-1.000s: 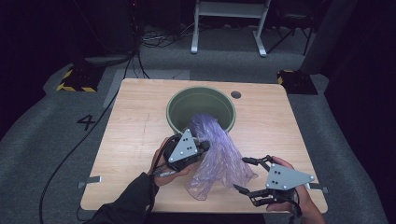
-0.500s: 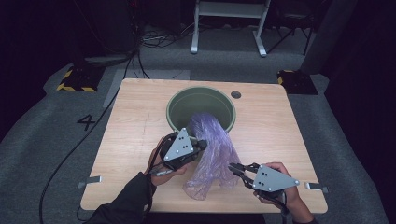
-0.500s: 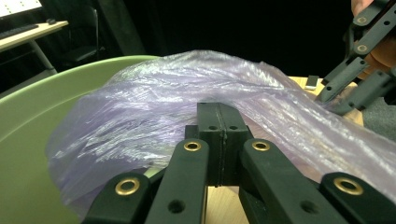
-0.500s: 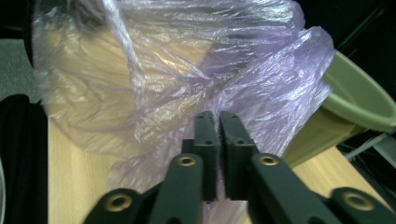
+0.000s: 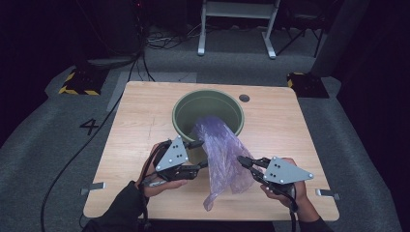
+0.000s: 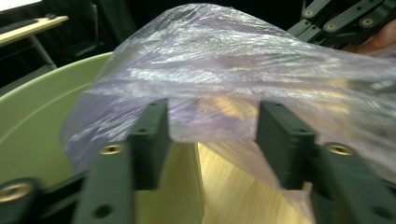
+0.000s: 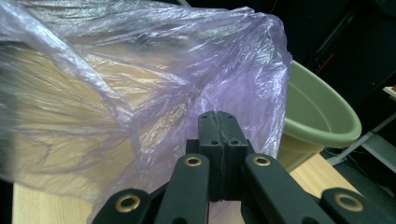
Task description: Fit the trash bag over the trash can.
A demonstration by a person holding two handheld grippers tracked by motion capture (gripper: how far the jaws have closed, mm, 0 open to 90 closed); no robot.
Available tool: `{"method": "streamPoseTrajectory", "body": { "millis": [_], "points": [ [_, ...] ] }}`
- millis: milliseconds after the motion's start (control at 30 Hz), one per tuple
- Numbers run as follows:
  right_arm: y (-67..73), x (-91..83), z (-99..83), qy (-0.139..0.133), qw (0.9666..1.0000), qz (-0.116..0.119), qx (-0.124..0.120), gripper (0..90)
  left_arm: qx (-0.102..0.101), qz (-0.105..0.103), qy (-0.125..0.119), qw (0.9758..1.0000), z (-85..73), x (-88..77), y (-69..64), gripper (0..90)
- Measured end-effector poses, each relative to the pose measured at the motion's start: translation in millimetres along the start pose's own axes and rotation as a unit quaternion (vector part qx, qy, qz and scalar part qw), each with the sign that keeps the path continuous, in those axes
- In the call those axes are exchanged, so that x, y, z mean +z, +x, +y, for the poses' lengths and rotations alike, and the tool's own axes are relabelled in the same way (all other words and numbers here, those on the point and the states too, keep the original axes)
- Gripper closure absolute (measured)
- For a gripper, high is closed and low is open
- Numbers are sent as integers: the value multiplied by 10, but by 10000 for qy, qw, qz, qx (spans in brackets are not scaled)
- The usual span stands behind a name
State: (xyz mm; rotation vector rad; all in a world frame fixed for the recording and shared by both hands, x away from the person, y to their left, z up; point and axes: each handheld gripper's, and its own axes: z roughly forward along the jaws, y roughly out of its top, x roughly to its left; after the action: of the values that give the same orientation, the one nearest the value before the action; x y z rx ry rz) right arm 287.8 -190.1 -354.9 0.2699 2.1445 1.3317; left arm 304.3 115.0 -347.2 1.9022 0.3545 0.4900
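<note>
- While the thin, crinkled, translucent purple plastic bag drapes from the bin's rim down onto the tabletop, its loose tail lies nearest the person, between the two hands; the step in hand looks like lining the bin with it.
- Right claw: jaws have just been closing and now stand clenched together on the bag's right edge, with film apparently pinched between them.
- Left claw: jaws have just been opening; they stand parted, released, with the bag's film draped over the tips and not pinched.
- Farthest, the round olive-green plastic bin holds the bag's upper end just inside its near rim.
- Next, I judge, the left claw must re-grip the opposite edge, so both can spread the mouth over the rim.
</note>
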Motion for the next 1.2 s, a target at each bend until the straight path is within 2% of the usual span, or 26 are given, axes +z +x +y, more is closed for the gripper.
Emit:
{"method": "streamPoseTrajectory", "body": {
  "millis": [67,100,167,267,333,400,433,567,600,667,800,867,1000,1100,1167,1200],
  "points": [
    [-1,6,11,-2,10000,-19,-20,900,-52,-28,-33,10000,1,-38,-5,315],
    [-5,18,31,10,10000,-46,-15,900,-88,-139,-97,9998,2,-113,-25,292],
    [-19,32,51,19,10000,-85,2,900,-11,-225,-118,9997,11,-174,-72,247],
    [-41,55,72,60,9999,-140,-2,900,65,-183,-68,9998,30,-206,-143,213],
    [-78,90,105,148,9996,-257,33,900,75,-285,65,9995,56,-215,-239,210],
    [-95,105,130,179,9993,-314,41,900,-39,-191,282,9994,84,-182,-310,222],
    [-101,112,143,191,9993,-331,47,900,-48,-234,345,9991,99,-170,-348,221],
    [-118,152,191,258,9988,-420,80,900,25,-538,231,9983,171,-153,-506,217],
    [-118,152,191,258,9988,-420,80,900,25,-538,231,9983,171,-153,-506,211],
    [-118,198,223,317,9984,-458,66,900,88,-629,161,9979,246,-133,-617,200],
    [-106,240,251,370,9982,-482,16,900,87,-633,79,9979,307,-81,-698,173],
    [-107,267,264,378,9981,-490,18,900,84,-608,64,9981,329,18,-762,165],
    [-117,278,263,393,9979,-510,22,900,138,-817,10,9966,348,77,-850,157],
    [-131,281,256,412,9977,-529,33,900,108,-783,23,9969,354,141,-893,156],
    [-142,280,254,405,9977,-537,44,900,165,-515,121,9985,346,205,-909,157],
    [-142,280,254,405,9977,-537,44,900,165,-515,121,9985,346,205,-909,158]
  ]
}}
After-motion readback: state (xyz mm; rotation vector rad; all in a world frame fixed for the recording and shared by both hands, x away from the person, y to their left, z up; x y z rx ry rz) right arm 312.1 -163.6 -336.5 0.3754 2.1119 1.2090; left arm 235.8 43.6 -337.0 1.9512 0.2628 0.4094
